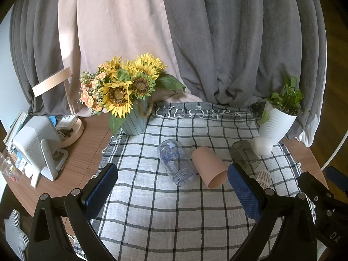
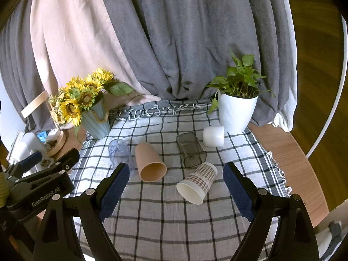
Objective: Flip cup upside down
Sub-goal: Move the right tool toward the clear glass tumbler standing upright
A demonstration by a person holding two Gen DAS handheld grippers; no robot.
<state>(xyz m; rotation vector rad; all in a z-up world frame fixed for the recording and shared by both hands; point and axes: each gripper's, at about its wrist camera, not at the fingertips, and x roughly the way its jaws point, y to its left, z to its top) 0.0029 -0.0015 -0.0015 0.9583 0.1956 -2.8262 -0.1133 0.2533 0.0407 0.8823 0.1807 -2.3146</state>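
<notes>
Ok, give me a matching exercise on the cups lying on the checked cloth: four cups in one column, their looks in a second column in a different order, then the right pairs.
Cups, all lying on their sides:
1. Cup nearest the sunflower vase
2. Cup just right of it
3. Cup nearest the right gripper
4. Cup beside the white plant pot

Looks:
A. Plain white
B. Clear with blue print
C. Brown check pattern, white inside
D. Plain pink

Pairs: 1-B, 2-D, 3-C, 4-A
</notes>
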